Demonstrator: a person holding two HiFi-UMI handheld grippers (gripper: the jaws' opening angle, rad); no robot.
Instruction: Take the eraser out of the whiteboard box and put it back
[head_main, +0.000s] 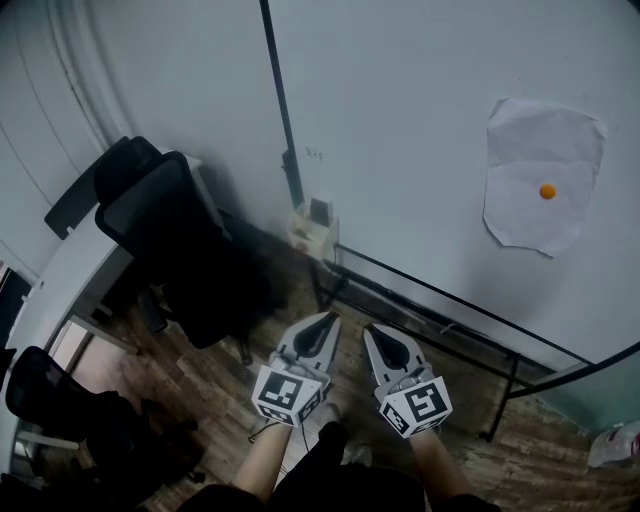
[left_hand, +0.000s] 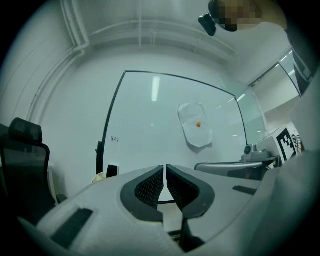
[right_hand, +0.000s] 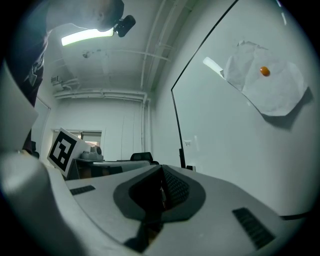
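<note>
A small cream whiteboard box (head_main: 310, 231) hangs at the lower left corner of the whiteboard (head_main: 430, 130). A dark eraser (head_main: 320, 211) stands upright in it. My left gripper (head_main: 326, 319) and right gripper (head_main: 376, 331) are side by side below the box, pointing at the board and well short of it. Both are shut with nothing between the pads. The left gripper view has its shut jaws (left_hand: 165, 177) in front, with the box (left_hand: 101, 175) and eraser (left_hand: 112, 170) far off to the left. In the right gripper view the jaws (right_hand: 162, 181) are shut too.
A sheet of paper (head_main: 543, 175) is pinned to the board by an orange magnet (head_main: 547, 191). Black office chairs (head_main: 170, 235) and a white desk (head_main: 60, 285) stand at the left. The board's black stand bars (head_main: 430, 320) run over the wooden floor.
</note>
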